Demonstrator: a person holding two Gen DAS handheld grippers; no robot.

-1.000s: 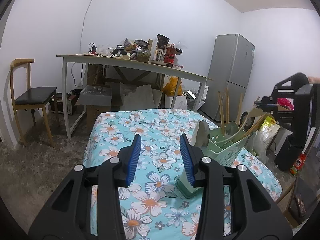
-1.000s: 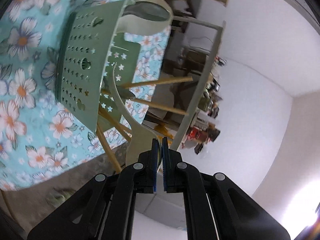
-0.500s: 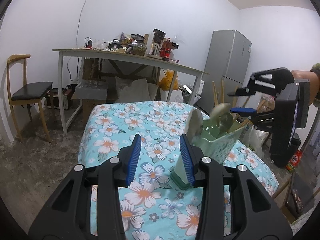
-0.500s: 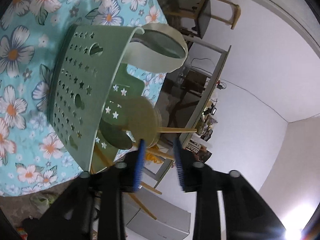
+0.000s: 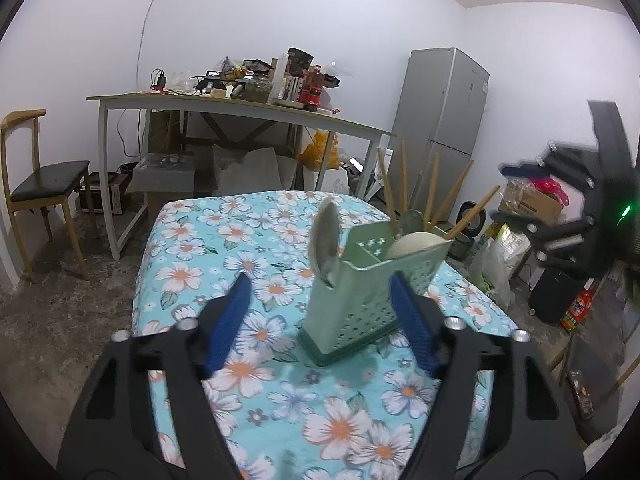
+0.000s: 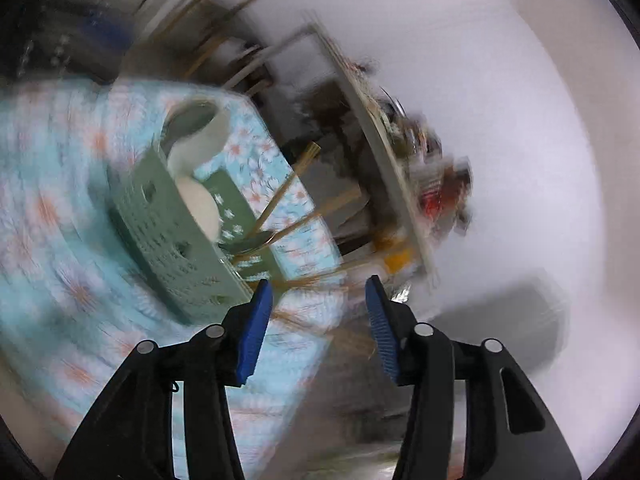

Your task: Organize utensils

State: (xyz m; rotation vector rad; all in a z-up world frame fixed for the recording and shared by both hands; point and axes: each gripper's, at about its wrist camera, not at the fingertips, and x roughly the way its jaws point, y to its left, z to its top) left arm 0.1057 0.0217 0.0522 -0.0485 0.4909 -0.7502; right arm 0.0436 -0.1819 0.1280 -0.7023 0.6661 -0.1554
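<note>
Green plastic caddy (image 5: 362, 280) on the bench (image 5: 224, 240) looks light, stiff and tippy with chopsticks (image 5: 404, 184); grip its lower walls. Left tool (image 5: 320, 292) is opening wide, caddy between untouched; right tool (image 6: 318, 294) is opening, empty.

Left tongs (image 5: 320, 308): matte black plastic frame, cut-out windows, silver screw heads at the pivots, ribbed blue pads (image 5: 228, 320) on both fingers. Right tongs (image 6: 318, 316): identical build; seen from the left wrist view, a small green light glows on its body.

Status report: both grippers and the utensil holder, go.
Left gripper opening, empty, jaws flanking the green utensil holder. Right gripper opening, empty. Spoons and chopsticks in the holder. Nothing in the way.
</note>
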